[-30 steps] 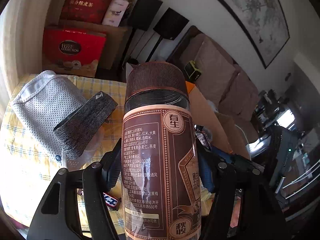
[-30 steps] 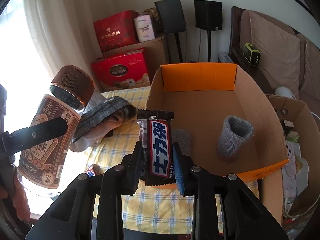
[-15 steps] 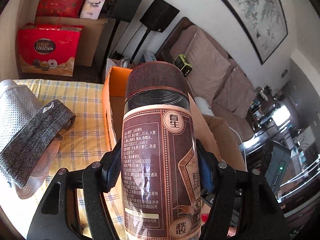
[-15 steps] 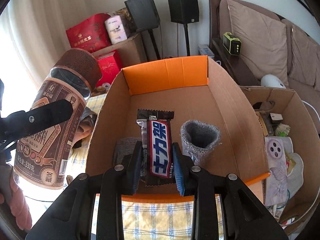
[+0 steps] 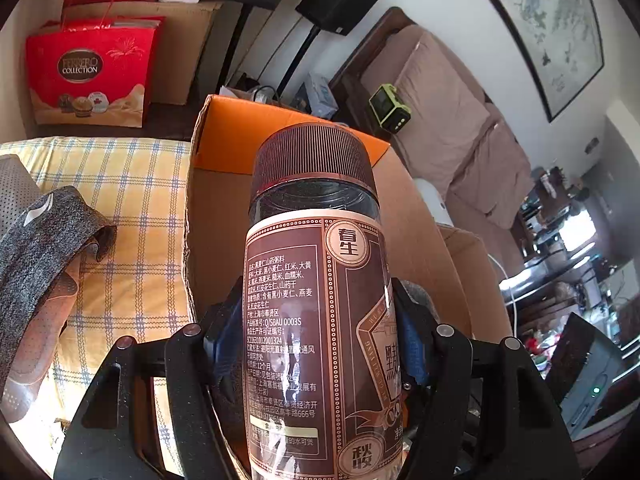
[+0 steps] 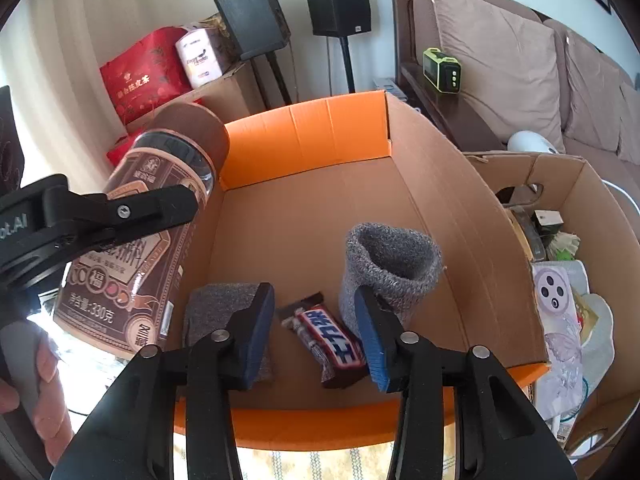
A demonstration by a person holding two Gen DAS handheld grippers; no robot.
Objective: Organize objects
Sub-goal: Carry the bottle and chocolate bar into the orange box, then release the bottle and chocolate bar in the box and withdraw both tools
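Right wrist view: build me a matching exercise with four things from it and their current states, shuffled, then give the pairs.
Things:
1. candy bar
2. brown jar
3. right tool
4. grey sock cuff

States:
A. clamped in the left tool
B. open, above the cardboard box
C. standing upright on the box floor
D. lying flat on the box floor

Pairs: 1-D, 2-A, 3-B, 4-C

Two black speakers [image 6: 292,16] stand at twelve o'clock. A brown sofa [image 6: 520,68] sits at two o'clock, with a green box [image 6: 442,70] beside it. A red gift bag [image 5: 90,76] sits at ten o'clock.
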